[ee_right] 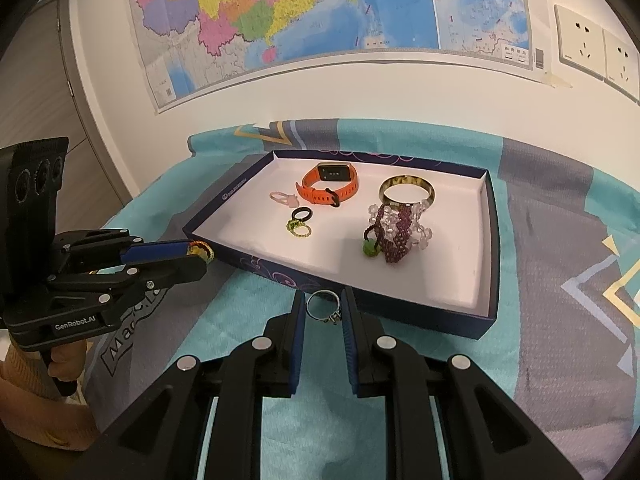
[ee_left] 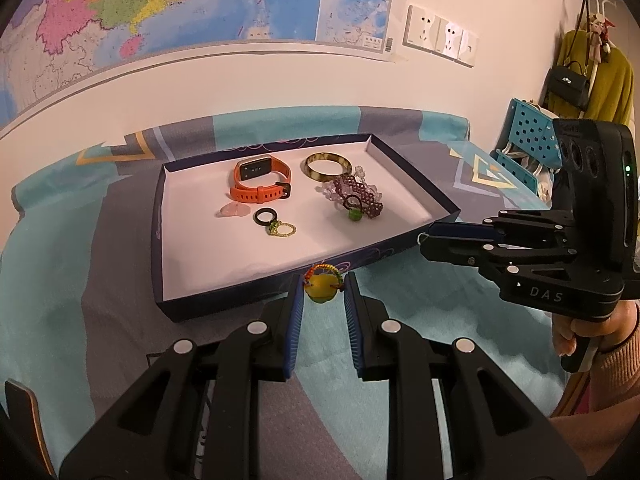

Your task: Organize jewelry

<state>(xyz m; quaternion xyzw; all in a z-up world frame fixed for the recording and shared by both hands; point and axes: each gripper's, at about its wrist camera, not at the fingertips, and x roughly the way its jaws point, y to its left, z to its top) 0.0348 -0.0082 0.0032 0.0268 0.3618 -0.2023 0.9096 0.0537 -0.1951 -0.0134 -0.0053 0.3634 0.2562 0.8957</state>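
A: Left wrist view: left gripper (ee_left: 323, 292) clamped on a beaded ring (ee_left: 321, 283) with a yellow stone, pinched at the fingertips, hoop upright and facing the lens. Box (ee_left: 240, 304) straight ahead of the jaws, near wall just beyond the tips.

B: Right wrist view: right gripper (ee_right: 322, 307) pinched on a silver ring (ee_right: 323, 306), hoop standing between the pads, small setting low by the right pad. Same box (ee_right: 440, 316) ahead and slightly right of these jaws, wall nearly at the tips.

A: Nearer side? About equal; each already at the near edge, needing only a lift over the wall and forward. Open floor ahead of both, before the orange watch (ee_left: 262, 182) and the purple bead bracelet (ee_left: 358, 196).

B: Hard to read: pad contact on the silver ring thin, partly hidden by the fingers. Height of either ring above the cloth unclear. Lower half of the yellow stone hidden between the pads.
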